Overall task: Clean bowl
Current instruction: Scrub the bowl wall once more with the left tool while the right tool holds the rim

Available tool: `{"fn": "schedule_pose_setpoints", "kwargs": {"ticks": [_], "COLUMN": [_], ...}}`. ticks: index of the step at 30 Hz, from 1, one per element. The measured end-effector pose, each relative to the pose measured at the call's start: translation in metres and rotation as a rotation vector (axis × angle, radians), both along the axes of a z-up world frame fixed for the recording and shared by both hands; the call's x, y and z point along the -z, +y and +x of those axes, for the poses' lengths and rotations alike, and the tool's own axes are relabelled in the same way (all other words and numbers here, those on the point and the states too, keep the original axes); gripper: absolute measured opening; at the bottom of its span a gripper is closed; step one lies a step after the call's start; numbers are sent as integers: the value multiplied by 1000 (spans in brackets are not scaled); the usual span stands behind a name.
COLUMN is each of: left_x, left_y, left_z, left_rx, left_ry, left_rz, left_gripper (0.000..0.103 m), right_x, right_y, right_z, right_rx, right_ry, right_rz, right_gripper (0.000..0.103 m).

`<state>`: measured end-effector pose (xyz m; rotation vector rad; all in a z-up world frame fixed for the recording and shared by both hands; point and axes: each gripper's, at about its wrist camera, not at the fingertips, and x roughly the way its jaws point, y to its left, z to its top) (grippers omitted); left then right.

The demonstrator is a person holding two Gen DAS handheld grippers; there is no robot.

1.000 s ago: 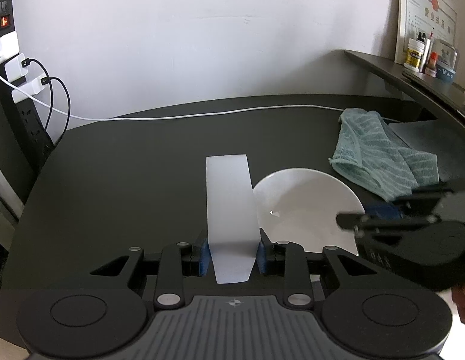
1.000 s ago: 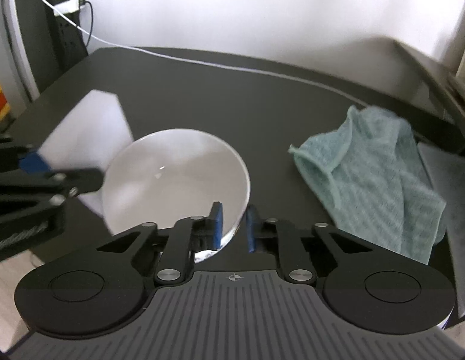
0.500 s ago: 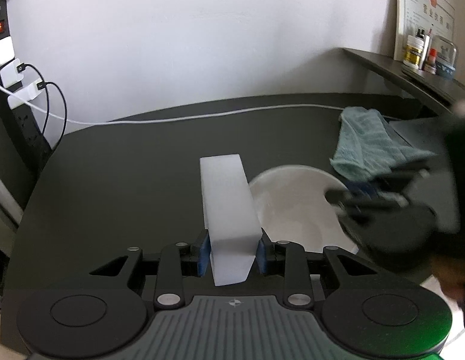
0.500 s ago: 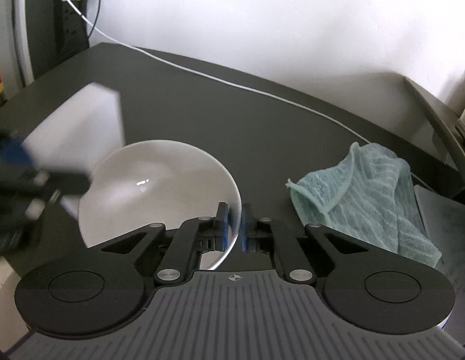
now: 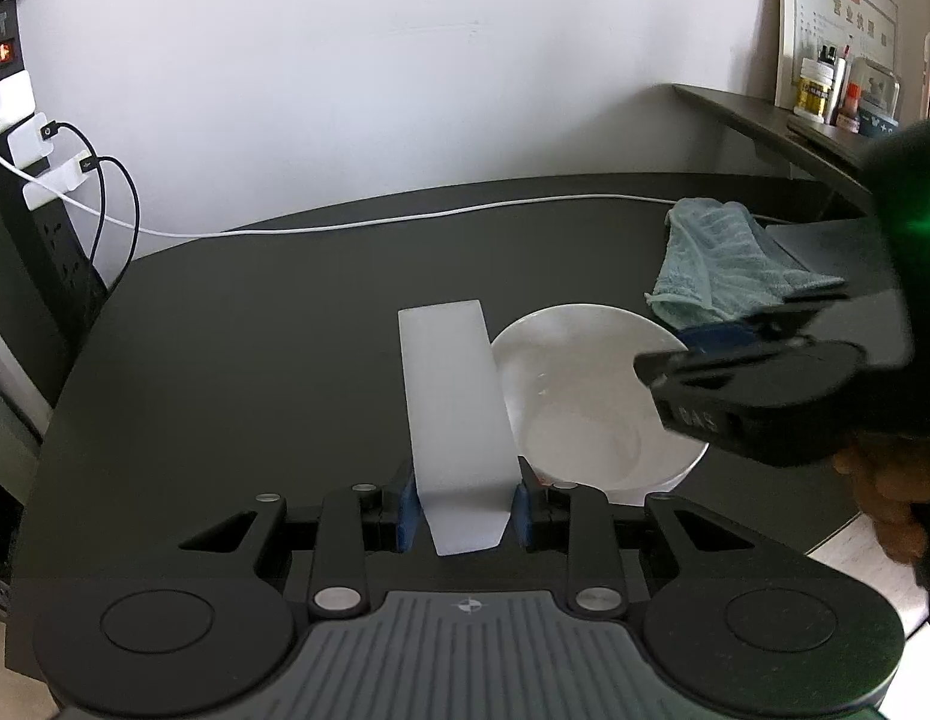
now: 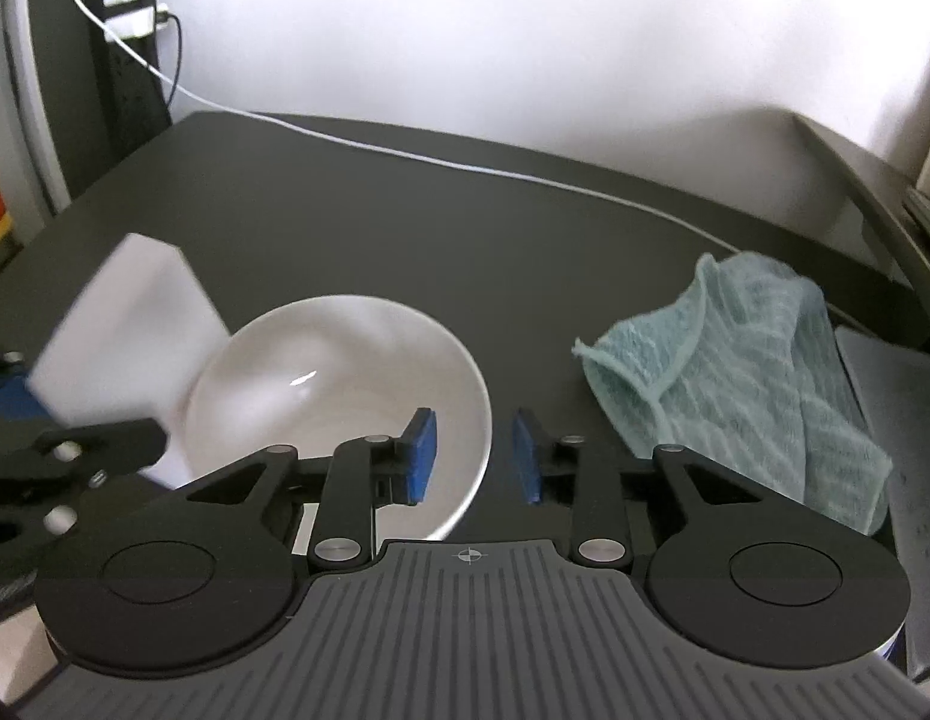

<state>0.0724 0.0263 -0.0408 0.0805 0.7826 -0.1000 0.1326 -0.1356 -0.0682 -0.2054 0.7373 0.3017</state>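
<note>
A white bowl [image 5: 585, 438] [image 6: 345, 372] stands upright on the dark table. My left gripper [image 5: 463, 510] is shut on a long white sponge block [image 5: 453, 408] that points forward just left of the bowl; the right wrist view shows the sponge [image 6: 123, 324] against the bowl's left side. My right gripper [image 6: 472, 453] is open. Its blue pads straddle the bowl's near right rim without pressing on it. In the left wrist view its fingers [image 5: 711, 339] reach in from the right over the bowl's rim.
A crumpled teal towel [image 6: 735, 372] [image 5: 723, 264] lies right of the bowl, partly on a grey mat [image 6: 897, 420]. A white cable [image 6: 405, 153] crosses the back of the table. A power strip [image 5: 21, 120] hangs at far left. A hand [image 5: 885, 480] holds the right gripper.
The right gripper, shut on the bowl's rim half a second ago, has opened and let it go. The bowl went from tilted up to resting flat. The left gripper kept hold of the sponge.
</note>
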Motion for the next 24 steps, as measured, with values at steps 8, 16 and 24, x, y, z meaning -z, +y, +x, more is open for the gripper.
{"fn": "schedule_pose_setpoints", "kwargs": {"ticks": [8,16,24], "left_x": [-1,-5,0], "left_y": [1,5,3], "left_z": [2,-11,12], "left_rx": [1,36,15], "left_ry": [-1,13,8], "left_rz": [-5,-25,-15], "left_gripper": [28,28,28], "right_x": [11,13,17], "right_y": [-3,3,9], "right_z": [4,20,11], "right_rx": [24,24,-57], "right_ry": [80,21,-33], "right_rz": [59,7,-67], "right_gripper": [17,8,8]}}
